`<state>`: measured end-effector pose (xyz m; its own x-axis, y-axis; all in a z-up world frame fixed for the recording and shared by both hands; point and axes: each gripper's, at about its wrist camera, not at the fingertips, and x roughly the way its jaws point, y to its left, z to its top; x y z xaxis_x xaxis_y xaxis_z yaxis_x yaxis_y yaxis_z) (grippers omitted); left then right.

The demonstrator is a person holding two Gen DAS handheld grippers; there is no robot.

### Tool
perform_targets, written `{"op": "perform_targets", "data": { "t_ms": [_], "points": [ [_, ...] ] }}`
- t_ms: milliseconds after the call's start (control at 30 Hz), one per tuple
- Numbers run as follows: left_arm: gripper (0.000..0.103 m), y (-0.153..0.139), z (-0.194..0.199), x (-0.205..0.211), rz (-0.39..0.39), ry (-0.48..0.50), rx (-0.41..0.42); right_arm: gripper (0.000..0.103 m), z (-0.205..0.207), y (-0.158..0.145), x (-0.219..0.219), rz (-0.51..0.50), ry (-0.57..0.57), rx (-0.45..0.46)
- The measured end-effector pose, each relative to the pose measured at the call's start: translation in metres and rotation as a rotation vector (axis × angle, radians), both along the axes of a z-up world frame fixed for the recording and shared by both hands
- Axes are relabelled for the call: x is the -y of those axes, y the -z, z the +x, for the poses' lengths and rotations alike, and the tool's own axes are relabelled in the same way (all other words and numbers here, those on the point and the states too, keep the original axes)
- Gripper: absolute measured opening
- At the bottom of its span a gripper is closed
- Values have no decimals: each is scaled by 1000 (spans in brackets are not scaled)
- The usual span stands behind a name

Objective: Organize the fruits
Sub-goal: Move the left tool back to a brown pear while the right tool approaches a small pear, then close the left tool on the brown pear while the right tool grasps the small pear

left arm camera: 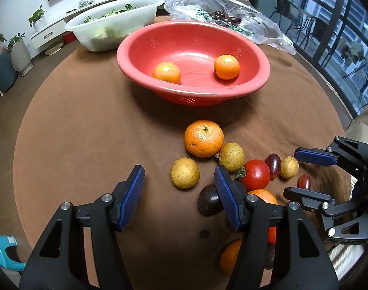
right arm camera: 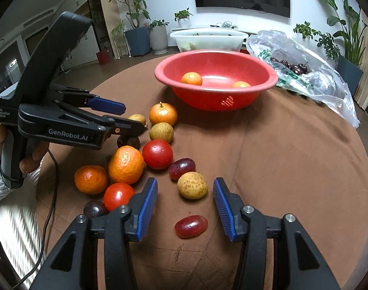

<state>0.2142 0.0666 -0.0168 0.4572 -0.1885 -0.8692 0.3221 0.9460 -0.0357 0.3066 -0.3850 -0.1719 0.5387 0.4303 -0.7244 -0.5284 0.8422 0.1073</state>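
On the brown table [left arm camera: 87,120] we list a red bowl [left arm camera: 254,55] toward its far edge holding two oranges [left arm camera: 166,72], loose fruit [right arm camera: 157,154] nearer us, left gripper [left arm camera: 179,182] and right gripper [right arm camera: 185,193] both gaping, empty.

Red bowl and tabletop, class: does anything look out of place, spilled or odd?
Yes. The red bowl holds only two oranges, while other fruit lies loose on the brown tablecloth, including a red grape lying apart from the cluster. Nothing looks damaged.
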Motion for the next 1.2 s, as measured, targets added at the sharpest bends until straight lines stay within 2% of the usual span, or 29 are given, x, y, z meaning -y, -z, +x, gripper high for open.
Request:
{"op": "perform_targets", "data": {
  "t_ms": [167, 233, 600, 833, 967, 1033, 1200],
  "points": [
    [53, 1, 0, 4, -4, 15, 1, 51, 0, 2, 1, 4, 2, -12],
    [49, 1, 0, 5, -10, 21, 0, 50, 0, 3, 1, 6, 1, -16],
    [43, 1, -4, 11, -4, 46, 10, 45, 0, 4, 1, 16, -3, -29],
    [35, 1, -5, 13, -6, 58, 15, 44, 3, 3, 2, 28, 0, -38],
    [30, 1, -5, 12, 3, 61, 27, 36, 6, 3, 4, 35, 10, -46],
    [24, 1, -5, 12, 8, 59, 33, 31, 7, 3, 6, 38, 19, -50],
    [22, 0, -5, 9, 2, 60, 31, 31, 9, 3, 7, 46, 17, -57]
  ]
}}
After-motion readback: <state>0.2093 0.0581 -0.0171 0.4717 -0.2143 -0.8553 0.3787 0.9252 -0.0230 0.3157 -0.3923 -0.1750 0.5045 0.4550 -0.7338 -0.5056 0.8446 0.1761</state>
